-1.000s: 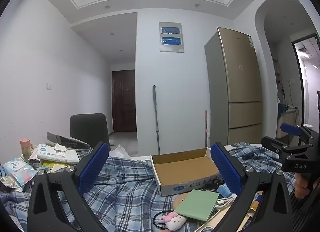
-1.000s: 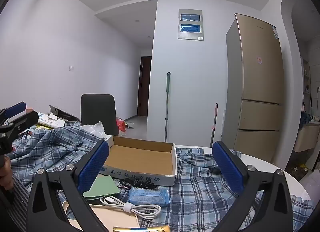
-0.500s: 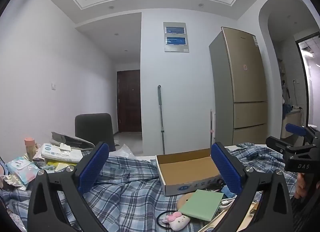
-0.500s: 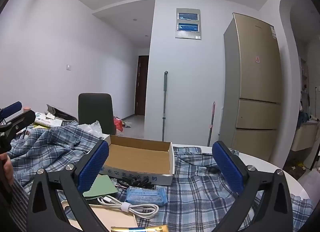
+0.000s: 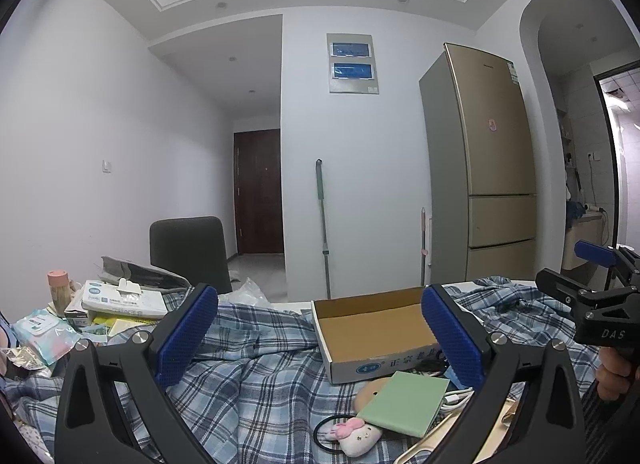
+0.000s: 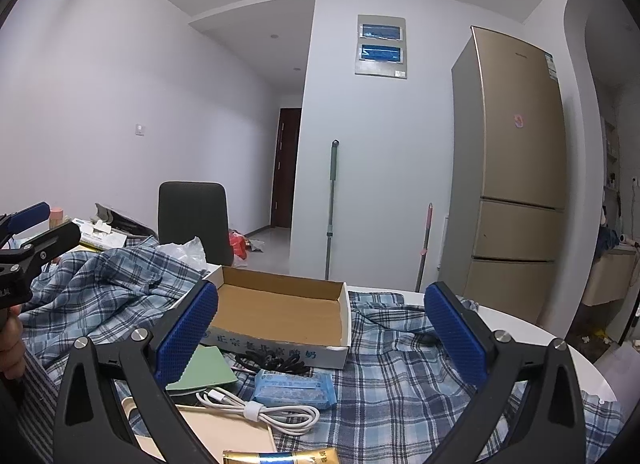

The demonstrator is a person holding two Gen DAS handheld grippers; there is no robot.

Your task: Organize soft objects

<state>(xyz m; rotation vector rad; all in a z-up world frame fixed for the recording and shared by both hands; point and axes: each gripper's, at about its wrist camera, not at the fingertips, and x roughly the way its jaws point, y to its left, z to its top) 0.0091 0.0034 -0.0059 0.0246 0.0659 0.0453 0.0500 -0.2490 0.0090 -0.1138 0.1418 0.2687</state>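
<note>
Evidently, the plaid shirt (image 5: 256,348) is spread crosswise below both empty, wide-spread tongs, left (image 5: 320,334) nearer its bulk than right (image 6: 320,334).

One cardboard box (image 6: 280,312), one plaid shirt (image 5: 256,368), one plush toy (image 5: 358,436), one cable (image 6: 260,412).

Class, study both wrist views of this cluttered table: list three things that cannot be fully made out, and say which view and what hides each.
1. Gold tube, right wrist view: cut off by the bottom edge, so its label is unreadable.
2. Print on the cardboard box, left wrist view: partly covered by the left tongs.
3. Black cable, right wrist view: tucked against the box; its ends are not visible.
</note>
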